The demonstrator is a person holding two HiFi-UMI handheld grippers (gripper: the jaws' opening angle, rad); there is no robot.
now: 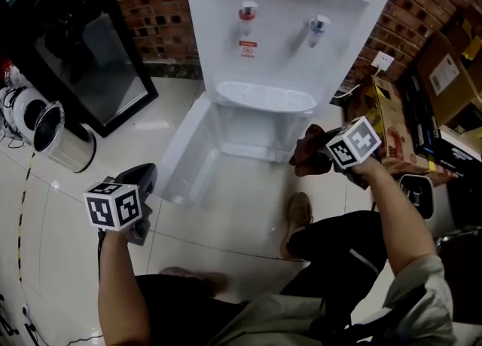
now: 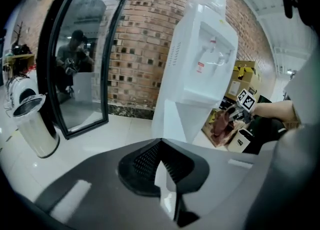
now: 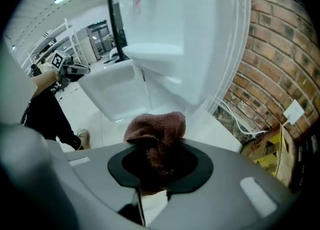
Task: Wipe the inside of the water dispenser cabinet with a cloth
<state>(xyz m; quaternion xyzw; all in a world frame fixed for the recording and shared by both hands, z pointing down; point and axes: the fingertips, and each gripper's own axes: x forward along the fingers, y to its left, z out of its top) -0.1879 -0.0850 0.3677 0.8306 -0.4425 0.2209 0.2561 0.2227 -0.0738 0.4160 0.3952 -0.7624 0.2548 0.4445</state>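
Brick wall (image 1: 151,5) behind, glossy tiled floor (image 1: 68,194). Water dispenser (image 1: 290,35) has its lower cabinet (image 1: 245,133) open, with the door (image 1: 184,157) swung out left. Right tongs (image 1: 322,154) are clamped on the brown cloth (image 3: 157,129), its wad bunched past the tips. It's outside the cabinet, right of the opening, just below drip tray (image 1: 265,97) level. Left tongs (image 2: 166,186) are closed on nothing, low by the door. We judge no wiping contact yet. Next, we lower the wad into the opening and press it flat. We use overlapping strokes on walls and base, corners last, with the left tongs steadying the door.
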